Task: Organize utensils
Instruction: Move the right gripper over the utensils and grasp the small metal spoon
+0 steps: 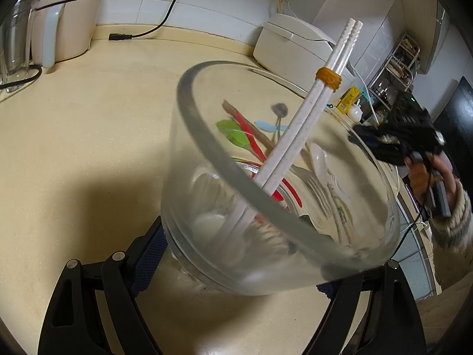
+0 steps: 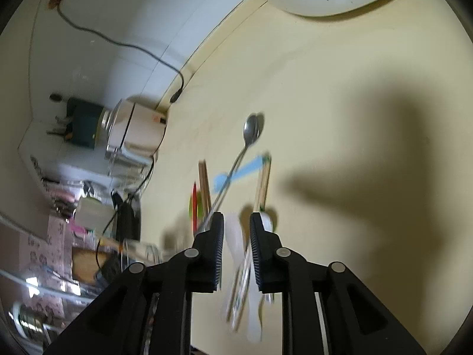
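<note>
Left gripper clamps glass bowl — tilted downward

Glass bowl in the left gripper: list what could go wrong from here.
1. The glass bowl is tilted between the left gripper pads; smooth glass could slip and hit the counter.
2. The banded white chopsticks lean far past the rim and might tip out.
3. The right gripper hovers open over a white spoon crowded by other utensils; closing could catch two at once.
</note>
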{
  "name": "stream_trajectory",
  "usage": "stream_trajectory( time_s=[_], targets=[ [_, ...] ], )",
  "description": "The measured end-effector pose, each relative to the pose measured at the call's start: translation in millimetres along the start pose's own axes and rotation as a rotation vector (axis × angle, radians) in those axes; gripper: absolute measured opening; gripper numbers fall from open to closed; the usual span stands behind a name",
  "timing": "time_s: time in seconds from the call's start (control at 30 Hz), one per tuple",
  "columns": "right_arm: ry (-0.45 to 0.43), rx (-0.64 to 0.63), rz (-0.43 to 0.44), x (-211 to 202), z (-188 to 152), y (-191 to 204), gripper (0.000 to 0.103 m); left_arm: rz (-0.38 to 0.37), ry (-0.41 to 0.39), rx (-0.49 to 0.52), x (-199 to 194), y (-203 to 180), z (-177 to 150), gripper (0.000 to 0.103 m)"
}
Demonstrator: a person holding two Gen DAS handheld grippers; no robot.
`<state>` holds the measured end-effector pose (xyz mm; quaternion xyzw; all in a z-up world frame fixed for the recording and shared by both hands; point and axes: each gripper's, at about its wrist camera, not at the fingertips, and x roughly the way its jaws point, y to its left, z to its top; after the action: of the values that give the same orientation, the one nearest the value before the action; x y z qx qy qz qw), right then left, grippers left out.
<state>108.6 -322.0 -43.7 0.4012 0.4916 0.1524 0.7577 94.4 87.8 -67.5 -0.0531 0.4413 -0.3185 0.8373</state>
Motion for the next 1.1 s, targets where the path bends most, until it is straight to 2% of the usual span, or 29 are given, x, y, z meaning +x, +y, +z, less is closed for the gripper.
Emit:
stream_trajectory(
  time_s=[0.1,0.3,0.4,0.53,0.67,0.8,0.83,1.1],
  targets=[
    [-0.024,-0.019,-0.035,15.7,21.5,8.1,0.026,-0.007,-0.002,-0.006,-0.2,1.4,0.3,0.087],
    [-0.062,-0.043,-0.079,51.1,58.5,4.8,0.027,-0.003,0.0,-0.001,0.1,1.3,1.0,0.087],
    [-0.096,-0.045,-0.056,60.3,73.7,-0.8,0.026,-0.008,-0.001,-0.006,-0.4,1.7,1.4,0.088],
    [-0.107,-0.034,0.036,68.0,85.8,-5.8,0.026,-0.018,-0.003,-0.012,-0.8,3.2,1.6,0.087],
    [-0.084,-0.035,0.08,76.5,91.5,-11.9,0.026,-0.013,-0.002,-0.009,-0.6,2.4,2.0,0.087],
    [-0.046,-0.073,0.048,87.5,91.7,-15.2,0.026,-0.012,-0.002,-0.007,-0.8,1.8,2.5,0.087],
    [-0.034,-0.089,0.033,90.7,90.7,-16.1,0.022,-0.011,-0.001,-0.007,-0.7,1.8,2.5,0.087],
    [0.04,-0.218,0.064,101.4,89.7,-4.4,0.019,-0.002,0.001,0.0,-0.5,0.0,2.3,0.087]
  ],
)
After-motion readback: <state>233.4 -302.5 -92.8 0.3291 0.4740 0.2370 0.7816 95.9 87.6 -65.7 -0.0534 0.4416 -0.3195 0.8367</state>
